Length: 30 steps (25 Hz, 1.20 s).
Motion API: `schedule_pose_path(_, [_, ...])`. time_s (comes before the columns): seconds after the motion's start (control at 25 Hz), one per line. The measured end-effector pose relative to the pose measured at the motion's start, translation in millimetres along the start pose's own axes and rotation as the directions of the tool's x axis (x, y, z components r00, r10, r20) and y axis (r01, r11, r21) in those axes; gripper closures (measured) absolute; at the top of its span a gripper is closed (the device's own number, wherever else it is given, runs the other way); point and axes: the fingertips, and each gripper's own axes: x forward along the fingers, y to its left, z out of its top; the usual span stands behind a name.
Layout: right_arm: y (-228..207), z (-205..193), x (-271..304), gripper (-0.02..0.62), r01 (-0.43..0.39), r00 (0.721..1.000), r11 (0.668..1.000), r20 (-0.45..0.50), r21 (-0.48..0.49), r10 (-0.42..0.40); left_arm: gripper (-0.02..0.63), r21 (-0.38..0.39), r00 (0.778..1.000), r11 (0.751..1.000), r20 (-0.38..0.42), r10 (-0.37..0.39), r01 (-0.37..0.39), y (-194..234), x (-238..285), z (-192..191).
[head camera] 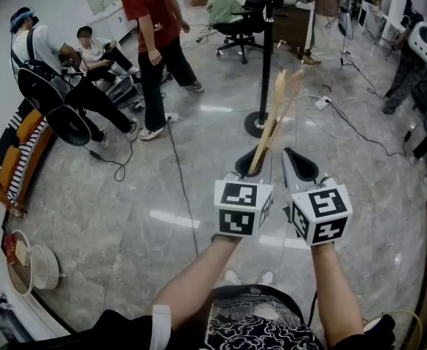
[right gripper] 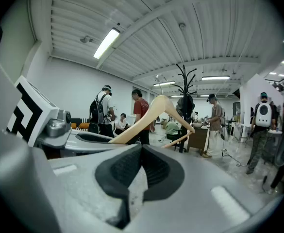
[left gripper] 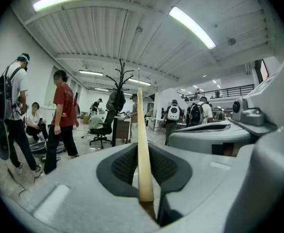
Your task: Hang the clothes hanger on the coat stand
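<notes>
A pale wooden clothes hanger (head camera: 277, 115) slants up and away from my left gripper (head camera: 255, 160), which is shut on one of its ends. The left gripper view shows the hanger (left gripper: 142, 144) edge-on, pinched between the dark pads. Just to the right, my right gripper (head camera: 299, 166) is shut with nothing in it. In the right gripper view the hanger (right gripper: 154, 111) rises from the left gripper over my right gripper (right gripper: 141, 154). The black coat stand (head camera: 266, 57) stands straight ahead on its round base (head camera: 256, 123), past the hanger's tip. Its branched top shows as the coat stand (left gripper: 120, 89) and the coat stand (right gripper: 186, 84).
A person in a red shirt (head camera: 155, 46) stands left of the stand, with a seated person (head camera: 96, 53) and a person with a backpack (head camera: 49, 86) farther left. An office chair (head camera: 235, 24), a desk (head camera: 292, 26) and floor cables (head camera: 344, 122) lie around the stand.
</notes>
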Motion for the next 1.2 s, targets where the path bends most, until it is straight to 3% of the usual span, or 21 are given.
schedule_pose_path(0.6, [49.6, 7.2, 37.1, 0.595, 0.004, 1.000, 1.000, -0.015, -0.004, -0.004, 0.552, -0.005, 1.000, 1.000, 0.003, -0.007, 0.007, 57.9, -19.7, -1.9])
schedule_pose_path(1.2, [20.2, 8.2, 79.9, 0.595, -0.044, 0.999, 0.999, 0.000, 0.007, 0.044, 0.552, -0.002, 0.999, 0.999, -0.003, 0.050, -0.050, 80.1, 21.3, 1.7])
